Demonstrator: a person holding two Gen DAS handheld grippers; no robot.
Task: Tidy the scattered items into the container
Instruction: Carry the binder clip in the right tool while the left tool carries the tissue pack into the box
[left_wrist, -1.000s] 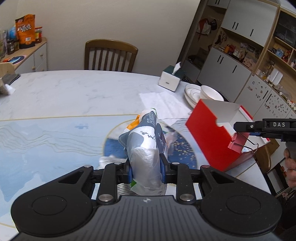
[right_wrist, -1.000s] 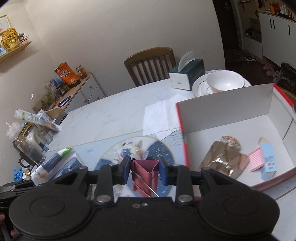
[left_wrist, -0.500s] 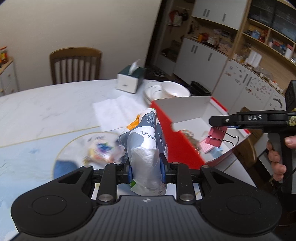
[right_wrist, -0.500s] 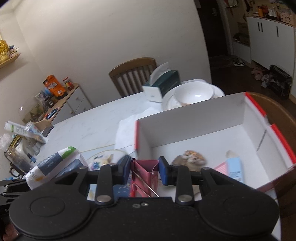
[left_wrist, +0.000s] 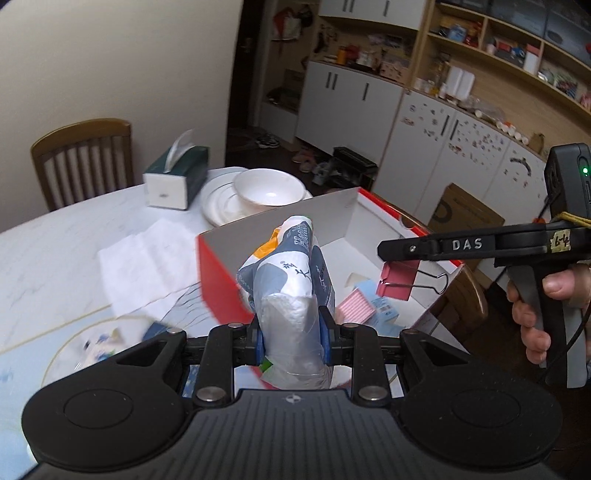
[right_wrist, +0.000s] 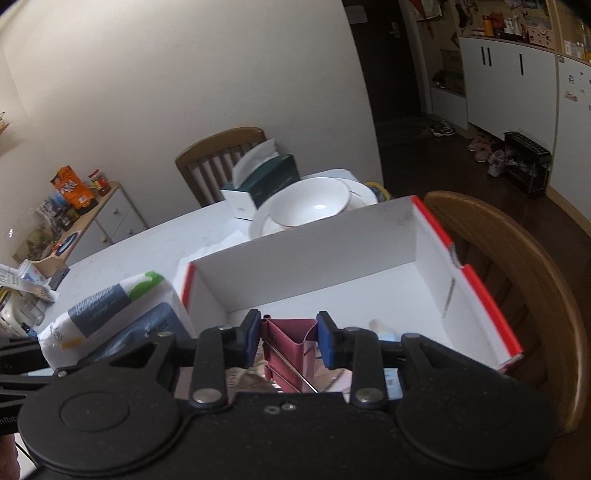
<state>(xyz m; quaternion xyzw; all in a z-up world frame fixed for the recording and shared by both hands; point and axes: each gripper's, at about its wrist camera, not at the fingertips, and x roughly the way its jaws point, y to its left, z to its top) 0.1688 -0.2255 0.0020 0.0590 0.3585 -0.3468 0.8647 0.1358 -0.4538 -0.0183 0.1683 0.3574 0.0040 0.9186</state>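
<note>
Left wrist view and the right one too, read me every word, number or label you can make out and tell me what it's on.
"DAS": on the right gripper finger.
"6-4": handwritten tape on that gripper, reading uncertain.
Tissue pack in the left gripper: printed characters, blurred.
Orange snack bag on the sideboard: too small.
Binder clip, red box: no text visible.

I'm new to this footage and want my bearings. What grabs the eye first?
The red-and-white box at the table's edge dominates. Over it, the right gripper clamps a pink binder clip. Beside it, the left gripper pinches a grey-and-white tissue pack just short of the box's near wall.
</note>
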